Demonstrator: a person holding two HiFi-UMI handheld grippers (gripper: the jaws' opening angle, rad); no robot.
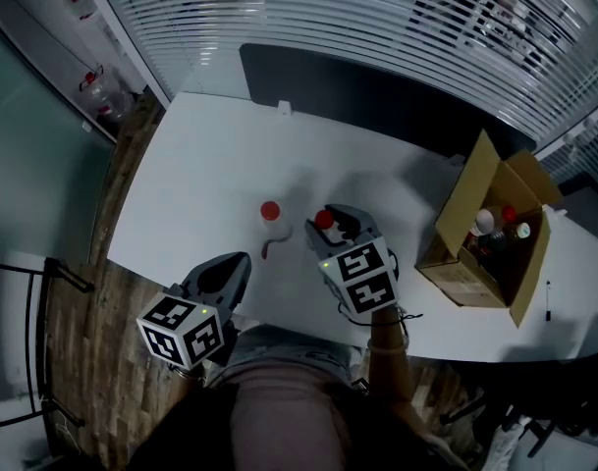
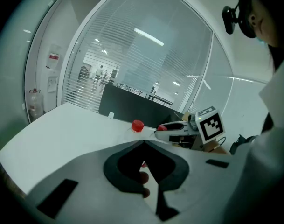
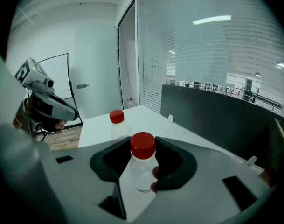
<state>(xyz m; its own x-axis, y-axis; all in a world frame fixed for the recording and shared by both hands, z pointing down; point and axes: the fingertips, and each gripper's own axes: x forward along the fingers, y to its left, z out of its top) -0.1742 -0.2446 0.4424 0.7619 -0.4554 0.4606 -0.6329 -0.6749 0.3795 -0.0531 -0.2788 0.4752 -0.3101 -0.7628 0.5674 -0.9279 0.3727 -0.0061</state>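
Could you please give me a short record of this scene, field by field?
surface: white table
right side: right gripper, jaws closed on the neck of a clear bottle with a red cap
left side: left gripper, jaws together, nothing between them, near the table's front edge
also on table: second bottle, red cap, upright, standing apart to the left of the held one
far right: open cardboard box with several bottles inside

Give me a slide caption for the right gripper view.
Right gripper clasps a red-capped clear bottle; second bottle stands on white table.
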